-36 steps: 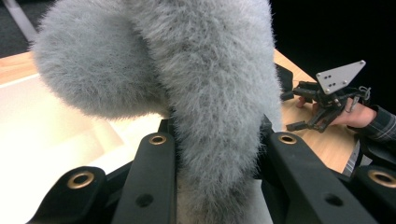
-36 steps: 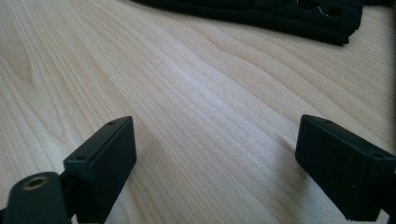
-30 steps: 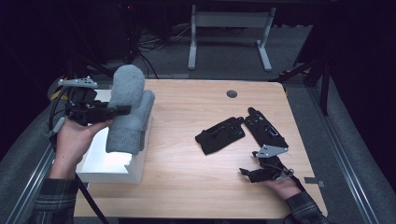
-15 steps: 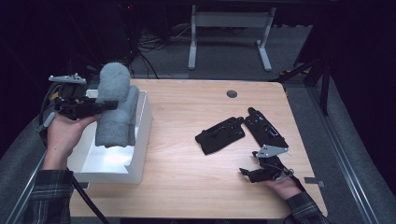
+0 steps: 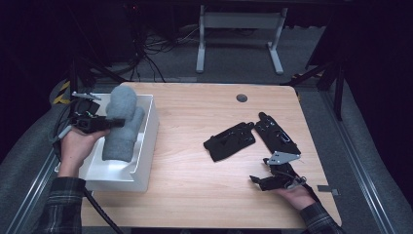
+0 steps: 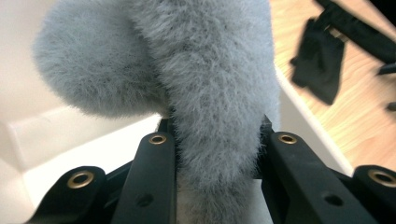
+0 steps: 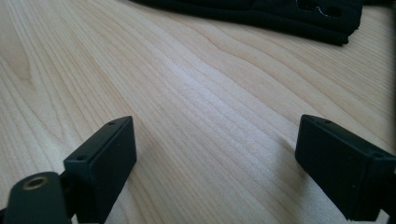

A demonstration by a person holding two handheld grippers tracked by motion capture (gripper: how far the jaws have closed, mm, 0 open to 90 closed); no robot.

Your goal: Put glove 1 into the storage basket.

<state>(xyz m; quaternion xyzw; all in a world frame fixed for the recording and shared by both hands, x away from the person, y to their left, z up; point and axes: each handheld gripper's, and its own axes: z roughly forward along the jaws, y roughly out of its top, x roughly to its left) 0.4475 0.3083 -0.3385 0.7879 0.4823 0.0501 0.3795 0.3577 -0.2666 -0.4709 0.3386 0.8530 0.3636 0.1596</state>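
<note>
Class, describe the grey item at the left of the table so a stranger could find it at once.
Start at the white bin on the wooden table's left edge. Hanging into it, pinched by the left hand-held gripper, is a grey furry glove. It is pale, thick and fluffy, whereas the two gloves lying mid-table are thin, flat and black.

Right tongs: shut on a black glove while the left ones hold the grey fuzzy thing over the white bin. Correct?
Not quite. The right tongs are open over bare table, as the right gripper view shows. The left tongs do hold the grey fuzzy thing over the white bin.
</note>
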